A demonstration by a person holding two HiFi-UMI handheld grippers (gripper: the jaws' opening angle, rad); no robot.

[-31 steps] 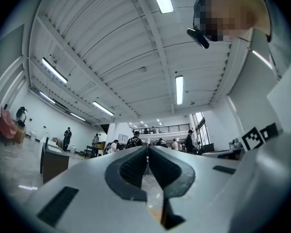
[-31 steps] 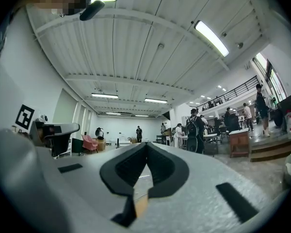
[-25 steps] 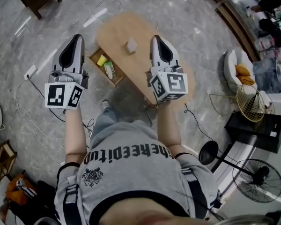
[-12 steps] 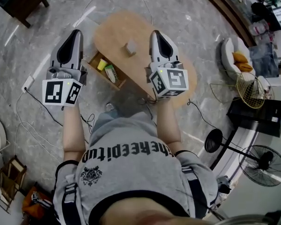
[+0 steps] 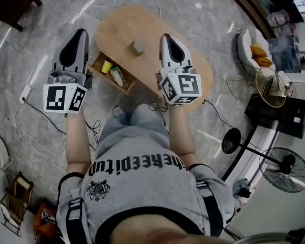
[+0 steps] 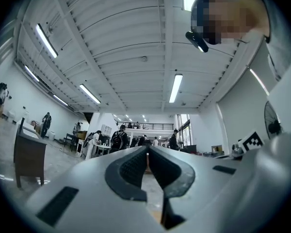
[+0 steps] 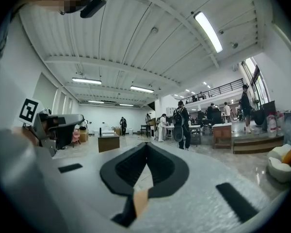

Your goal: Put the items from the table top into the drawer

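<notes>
**Head view status: both grippers empty, one item left on the table top**

Head view shows the person standing over a low oval table (image 5: 190,65). Its drawer (image 5: 95,65) is pulled open toward the left of the frame. The open drawer gives clear access from above, so an item can be lowered straight in.

**Item locations**
- A small tan item (image 5: 136,48) lies on the table top, upper centre of the frame. Its exact type is hard to make out at this size.
- A yellow item (image 5: 107,66) and a green-and-white item (image 5: 117,75) lie inside the drawer.

**Gripper state**
- Left gripper (image 5: 81,32): it hangs over the floor just left of the drawer. The left gripper view (image 6: 147,152) shows the pads meeting at the tips with nothing between them.
- Right gripper (image 5: 165,36): it hangs over the table, to the right of the tan item. The right gripper view (image 7: 146,149) shows the jaws closed and empty.

**Assessment**
Both grippers point out level, away from the table. This reads as a carry posture between steps. The right gripper is the nearer one to the tan item. Its jaws must open before any pickup.
</notes>
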